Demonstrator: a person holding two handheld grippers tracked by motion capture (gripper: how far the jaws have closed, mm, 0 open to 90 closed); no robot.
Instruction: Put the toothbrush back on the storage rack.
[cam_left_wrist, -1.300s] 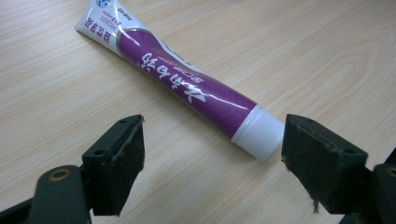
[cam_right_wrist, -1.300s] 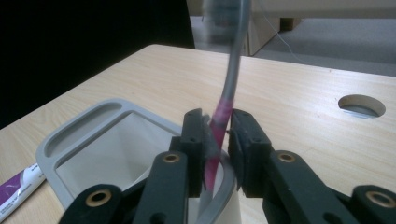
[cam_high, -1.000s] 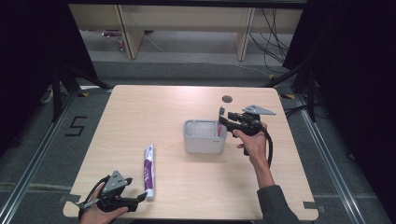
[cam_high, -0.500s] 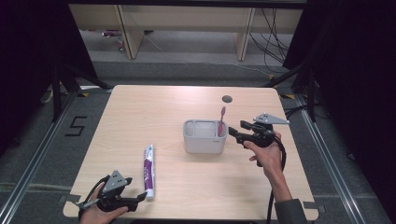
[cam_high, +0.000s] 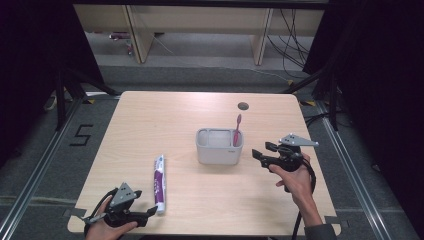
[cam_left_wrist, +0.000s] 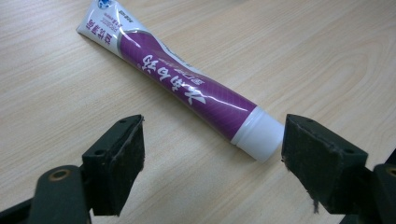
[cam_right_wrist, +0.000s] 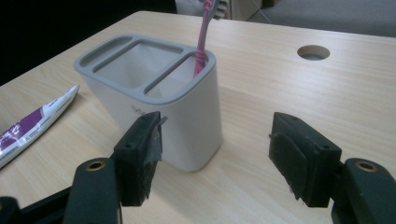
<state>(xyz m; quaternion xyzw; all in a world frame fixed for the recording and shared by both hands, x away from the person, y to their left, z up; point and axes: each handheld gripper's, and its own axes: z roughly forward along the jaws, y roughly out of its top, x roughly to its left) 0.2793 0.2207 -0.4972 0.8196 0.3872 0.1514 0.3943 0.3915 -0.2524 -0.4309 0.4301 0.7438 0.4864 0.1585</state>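
Right gripper (cam_high: 262, 151) has drawn back from the grey three-slot plastic holder (cam_high: 219, 147), jaws just opened wide and empty, pink toothbrush (cam_high: 237, 127) left standing in its end slot. Left gripper (cam_high: 148, 212): jaws wide, empty, beside the cap of the purple toothpaste tube (cam_high: 159, 182) lying on the wooden table (cam_high: 150, 120); it should straddle the tube mid-body before closing.

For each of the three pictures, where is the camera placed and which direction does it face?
High view: above the person's side, looking forward and down on the table; both hands with the left gripper and right gripper.
Left gripper view: on the left gripper, along its open jaws to the toothpaste tube.
Right gripper view: on the right gripper, between open jaws toward the holder with the pink toothbrush.
Shared: all three show the tube.
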